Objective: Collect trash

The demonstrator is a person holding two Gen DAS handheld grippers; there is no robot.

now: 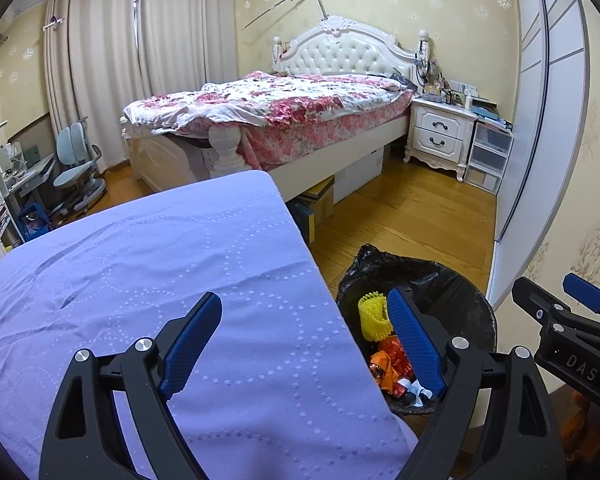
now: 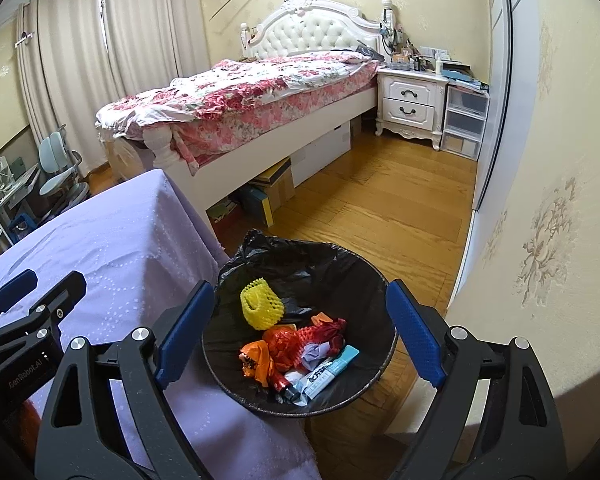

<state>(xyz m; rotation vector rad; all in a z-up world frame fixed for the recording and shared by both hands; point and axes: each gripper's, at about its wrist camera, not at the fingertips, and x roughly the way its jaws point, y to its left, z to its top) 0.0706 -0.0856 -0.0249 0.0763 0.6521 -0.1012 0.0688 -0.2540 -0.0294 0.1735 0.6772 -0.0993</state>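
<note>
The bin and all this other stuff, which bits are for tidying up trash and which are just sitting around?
For the job: trash bin, yellow foam net, red and orange wrappers, blue-white tube, left gripper, right gripper.

Just there: purple tablecloth, bed, nightstand, blue chair.

light: even, soft | focus: sharp | edges: fisheye-bent, dark corners

Home bedroom: bed (image 1: 300,112), nightstand (image 1: 440,132)
</note>
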